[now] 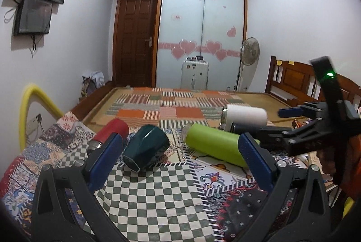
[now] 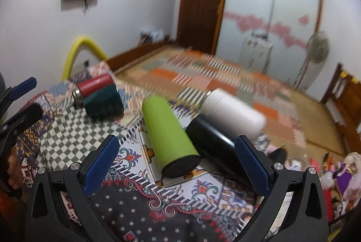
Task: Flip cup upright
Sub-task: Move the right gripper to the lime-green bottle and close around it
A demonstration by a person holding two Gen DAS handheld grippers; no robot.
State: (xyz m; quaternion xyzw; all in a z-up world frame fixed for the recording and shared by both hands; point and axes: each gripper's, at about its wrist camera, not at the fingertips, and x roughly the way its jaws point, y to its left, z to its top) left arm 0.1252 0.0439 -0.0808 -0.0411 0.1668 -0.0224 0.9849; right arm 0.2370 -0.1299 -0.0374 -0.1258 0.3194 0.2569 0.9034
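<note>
Left gripper (image 1: 180, 147): jaws spread wide, nothing between the blue pads, hovering over the checkered part of the cloth.
Right gripper (image 2: 179, 151): jaws also spread wide, holding nothing; the base end of the green bottle sits between the fingertips in this view, but the pads do not touch it.
Dark green cup (image 1: 145, 148): on its side on the patterned cloth (image 1: 155, 197), just ahead of the left gripper and nearer its left finger, faceted base toward the camera. In the right wrist view it lies far off to the left (image 2: 103, 102), well apart from the right gripper.
Red bottle (image 1: 110, 131): on its side, touching or just behind the cup, partly hidden by the left finger.
Green bottle (image 2: 169, 131): lying down in the middle of the cloth, right of the cup.
Black bottle (image 2: 212, 138): lying just beside the green one.
White bottle (image 2: 234, 111): lying behind the black one, blurred.
Beyond: a bed with a patchwork mat (image 1: 176, 104), a standing fan (image 1: 249, 50).
</note>
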